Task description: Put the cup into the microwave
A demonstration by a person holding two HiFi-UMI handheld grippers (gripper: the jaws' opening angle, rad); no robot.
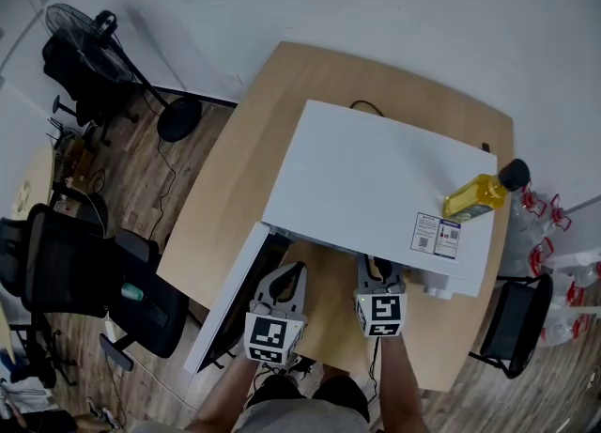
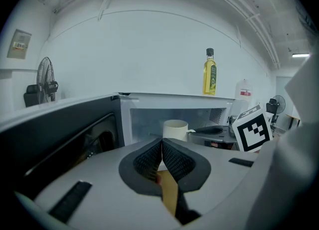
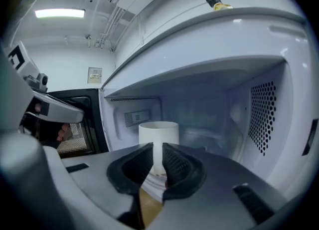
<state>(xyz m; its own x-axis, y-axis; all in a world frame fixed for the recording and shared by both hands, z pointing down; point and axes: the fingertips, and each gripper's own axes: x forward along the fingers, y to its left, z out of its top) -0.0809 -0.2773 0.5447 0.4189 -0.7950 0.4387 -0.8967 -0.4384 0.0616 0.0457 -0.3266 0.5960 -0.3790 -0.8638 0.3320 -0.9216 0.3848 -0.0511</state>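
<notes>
A white cup (image 3: pixel 158 133) stands upright just inside the open white microwave (image 1: pixel 376 177), near the front of its cavity. My right gripper (image 3: pixel 158 149) reaches into the opening, its jaws a narrow slit apart and closed on the cup's handle side. The left gripper view shows the cup (image 2: pixel 174 129) with its handle turned towards that gripper. My left gripper (image 2: pixel 162 141) is shut and empty, hovering in front of the opening beside the door (image 1: pixel 230 295). In the head view the cup is hidden under the microwave's top.
The microwave door (image 2: pixel 65 134) hangs open to the left. A yellow oil bottle (image 1: pixel 484 194) stands on the microwave's top at the right. The microwave sits on a wooden table (image 1: pixel 244 168). Office chairs and a fan (image 1: pixel 80 27) are on the floor at the left.
</notes>
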